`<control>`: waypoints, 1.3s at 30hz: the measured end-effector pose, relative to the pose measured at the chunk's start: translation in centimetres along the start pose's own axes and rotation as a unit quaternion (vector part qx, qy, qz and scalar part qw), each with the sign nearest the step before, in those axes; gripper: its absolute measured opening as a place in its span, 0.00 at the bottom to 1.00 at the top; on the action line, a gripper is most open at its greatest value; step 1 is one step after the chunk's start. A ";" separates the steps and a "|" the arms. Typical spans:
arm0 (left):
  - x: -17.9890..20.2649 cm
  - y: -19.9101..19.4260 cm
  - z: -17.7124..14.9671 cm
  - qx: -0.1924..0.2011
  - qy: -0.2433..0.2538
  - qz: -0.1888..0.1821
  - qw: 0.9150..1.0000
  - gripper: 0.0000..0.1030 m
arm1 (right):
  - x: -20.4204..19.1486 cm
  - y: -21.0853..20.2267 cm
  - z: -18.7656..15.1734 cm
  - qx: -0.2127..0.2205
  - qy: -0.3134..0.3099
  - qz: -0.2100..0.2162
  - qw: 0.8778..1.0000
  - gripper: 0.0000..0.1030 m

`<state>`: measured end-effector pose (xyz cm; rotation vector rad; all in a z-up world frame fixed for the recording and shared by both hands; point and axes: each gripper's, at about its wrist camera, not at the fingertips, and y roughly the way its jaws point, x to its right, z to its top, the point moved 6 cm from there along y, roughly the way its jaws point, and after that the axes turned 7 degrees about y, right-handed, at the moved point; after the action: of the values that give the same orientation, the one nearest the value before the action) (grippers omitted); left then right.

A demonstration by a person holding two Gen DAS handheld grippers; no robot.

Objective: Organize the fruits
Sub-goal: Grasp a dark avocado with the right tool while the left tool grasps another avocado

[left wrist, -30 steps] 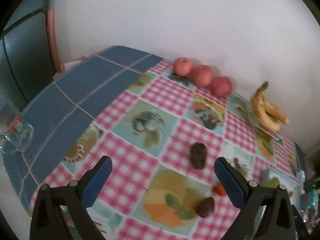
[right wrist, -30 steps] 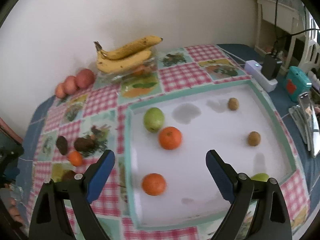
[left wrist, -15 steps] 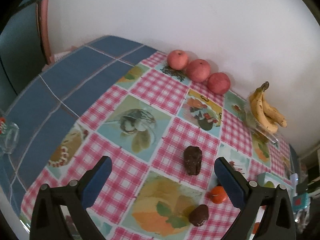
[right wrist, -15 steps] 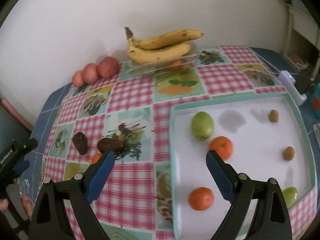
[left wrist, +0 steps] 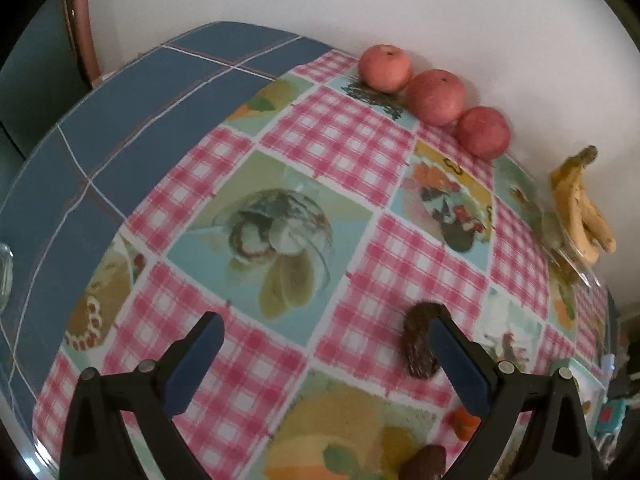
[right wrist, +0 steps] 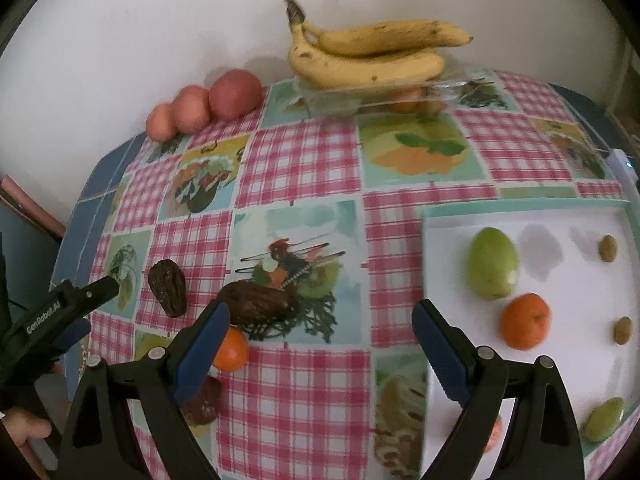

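Note:
Three red apples [left wrist: 436, 96] line the wall, also in the right wrist view [right wrist: 234, 94]. A banana bunch [right wrist: 368, 54] lies on a clear box. Dark brown fruits [right wrist: 167, 287] [right wrist: 256, 302] and a small orange [right wrist: 230, 352] lie on the checked cloth. The white tray [right wrist: 580, 280] holds a green fruit [right wrist: 492, 262], an orange [right wrist: 525, 321] and small brown fruits. My left gripper [left wrist: 326, 344] is open, its right finger beside a dark fruit [left wrist: 418, 344]. My right gripper [right wrist: 320, 330] is open above the cloth.
The left gripper's finger [right wrist: 60, 312] shows at the left of the right wrist view. A glass [left wrist: 4, 276] stands at the left table edge. A white power strip [right wrist: 624, 164] lies behind the tray. The wall bounds the table's far side.
The left gripper has moved forward and lower toward the dark fruit. The right gripper has swung left from over the tray to over the checked cloth. Both stay open.

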<state>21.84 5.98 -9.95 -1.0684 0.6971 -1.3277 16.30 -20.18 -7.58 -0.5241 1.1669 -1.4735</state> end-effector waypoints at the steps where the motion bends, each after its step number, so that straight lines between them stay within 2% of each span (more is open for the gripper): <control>1: -0.2 0.3 0.2 0.000 -0.002 0.007 1.000 1.00 | -0.3 0.5 0.1 -0.005 -0.002 -0.001 1.000 0.90; 6: -1.2 1.4 1.0 -0.013 -0.023 0.007 1.000 1.00 | -2.2 2.6 0.3 -0.022 -0.016 0.001 1.000 0.90; 13: -0.4 1.9 1.6 -0.017 -0.015 -0.007 1.000 1.00 | -4.6 4.8 0.0 -0.042 -0.053 -0.002 0.998 0.90; 16: 0.0 2.3 1.7 -0.021 -0.006 -0.001 1.000 1.00 | -5.3 5.7 -0.4 -0.048 -0.068 -0.008 0.996 0.90; 24: 0.1 2.4 1.7 -0.026 -0.007 -0.005 1.000 1.00 | -5.0 7.1 -0.8 -0.048 -0.093 -0.055 0.993 0.90; 29: 1.9 1.6 1.9 -0.038 0.003 -0.046 0.998 1.00 | -4.9 7.3 -0.6 -0.044 -0.086 -0.058 0.994 0.90; 31: 2.8 1.4 1.9 -0.039 0.015 -0.056 0.998 1.00 | -4.7 7.2 -0.6 -0.042 -0.083 -0.057 0.994 0.85; 33: 3.6 1.4 1.8 -0.041 0.028 -0.060 0.997 1.00 | -4.2 6.7 -0.4 -0.040 -0.075 -0.055 0.995 0.76; 35: 4.4 1.9 1.4 -0.051 0.040 -0.060 0.996 1.00 | -3.7 6.4 -0.2 -0.038 -0.073 -0.065 0.995 0.57; 39: 5.2 3.2 0.3 -0.074 0.053 -0.060 0.994 0.99 | -2.7 6.1 0.3 -0.035 -0.065 -0.061 0.995 0.56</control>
<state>24.31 0.72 -11.85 -1.1803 0.8329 -1.4625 20.17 -17.06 -12.03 -0.7405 1.1031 -1.4828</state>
